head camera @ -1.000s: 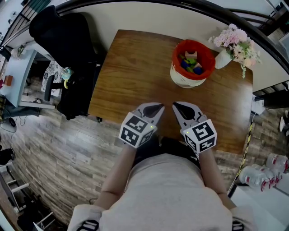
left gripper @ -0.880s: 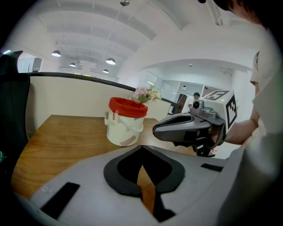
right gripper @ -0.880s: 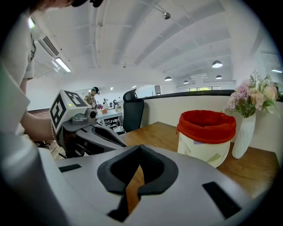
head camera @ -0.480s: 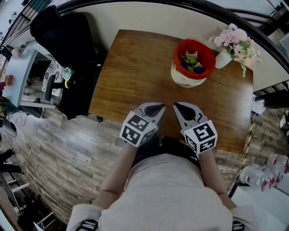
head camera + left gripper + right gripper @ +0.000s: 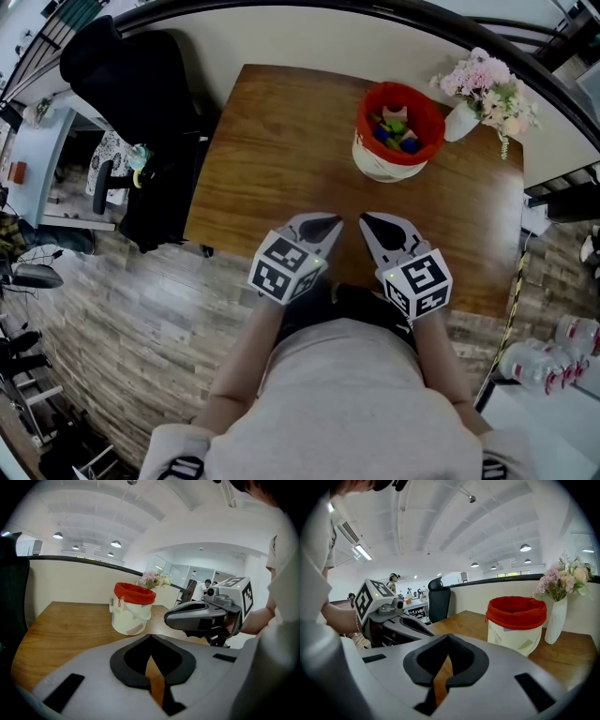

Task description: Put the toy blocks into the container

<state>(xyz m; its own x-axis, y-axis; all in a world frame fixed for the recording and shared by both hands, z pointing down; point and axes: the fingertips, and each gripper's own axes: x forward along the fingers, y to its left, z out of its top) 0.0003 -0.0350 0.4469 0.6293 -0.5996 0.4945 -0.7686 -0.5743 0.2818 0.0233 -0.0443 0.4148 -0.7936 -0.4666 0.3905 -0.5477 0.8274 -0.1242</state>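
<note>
**At the near bench [image 5: 281,150] edge: left tool [image 5: 328,226] and right tool [image 5: 367,221] shut, empty**

Side by side they point toward the container [image 5: 380,167], well apart from it; each has its jaws pressed fully together with nothing between them, only bench wood showing through the slit in its own view; the blocks [image 5: 394,131] lie inside the red-lined container at the far side, just beside a vase [image 5: 462,122] of flowers; no block shows on the bare wood; so the task looks finished, and the tools likely sit closed near the person because nothing is left to carry.
</note>
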